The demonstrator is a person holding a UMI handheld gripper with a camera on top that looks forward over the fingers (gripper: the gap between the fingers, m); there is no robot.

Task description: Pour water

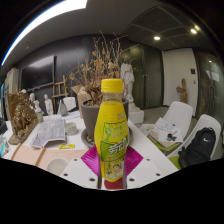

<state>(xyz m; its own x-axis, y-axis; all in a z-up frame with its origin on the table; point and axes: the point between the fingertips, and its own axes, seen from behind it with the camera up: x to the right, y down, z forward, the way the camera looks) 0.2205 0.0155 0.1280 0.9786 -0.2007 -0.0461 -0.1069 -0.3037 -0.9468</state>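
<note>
the gripper [113,163] is closed on a bottle [113,130], both magenta pads [92,160] pressing its sides. the bottle is upright, slim clear plastic with yellow drink, yellow cap and green label. beyond it a white tabletop [60,160] carries papers [48,131] and a pot [91,118] of dry branches; white chairs [178,120] stand along its far edge.
</note>
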